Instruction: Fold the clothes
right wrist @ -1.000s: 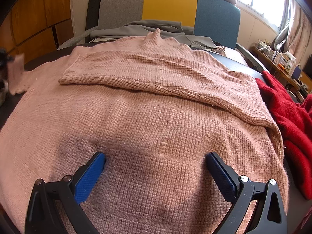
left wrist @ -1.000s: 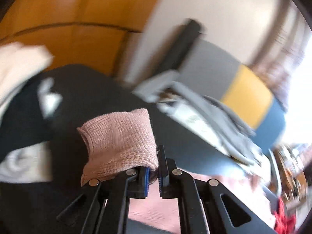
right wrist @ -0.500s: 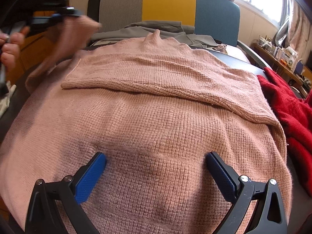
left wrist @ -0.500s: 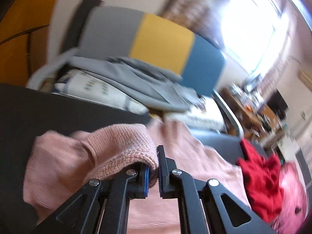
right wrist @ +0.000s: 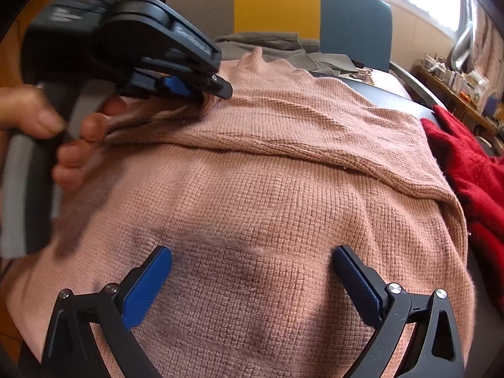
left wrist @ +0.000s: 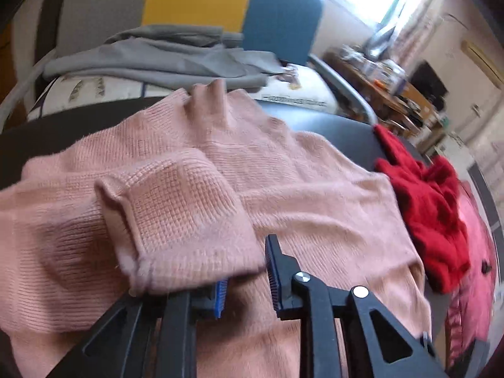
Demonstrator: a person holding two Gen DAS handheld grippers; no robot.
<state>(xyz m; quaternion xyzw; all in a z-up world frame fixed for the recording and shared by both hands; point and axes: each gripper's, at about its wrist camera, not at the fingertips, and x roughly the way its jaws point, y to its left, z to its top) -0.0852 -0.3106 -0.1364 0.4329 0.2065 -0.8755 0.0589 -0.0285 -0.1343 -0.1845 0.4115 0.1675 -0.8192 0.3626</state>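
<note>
Pink knit sweater (right wrist: 267, 195) lies spread flat on the dark worktop (left wrist: 330, 119), neck pointing toward the multicolour chair (right wrist: 283, 3), hem nearest the right gripper (right wrist: 252, 271). One sleeve (right wrist: 315, 138) is already folded across the chest, running from the right shoulder over toward the left side. Other sleeve's cuff (left wrist: 176, 217) sits over the left gripper (left wrist: 245, 271), draped on its left finger and lying on top of the sweater body; the jaws show a clear gap between the blue pads, so they look parted, cuff resting on rather than pinched. In the right wrist view the left gripper, with the person's hand (right wrist: 63, 132) on its handle, is low over the left shoulder area with pink knit bunched under its tip. Right gripper is wide apart, holding nothing, hovering low over the hem region; contact with the knit cannot be told. Progress judgement: sleeve stage about finished, one sleeve in, second one being laid in over the body; body fold (hem up toward the neck) looks left to do. Red garment (right wrist: 466, 163) lies crumpled at the right edge, not folded, and grey clothing (left wrist: 163, 56) is heaped on the chair seat behind, so more pieces likely remain.
</note>
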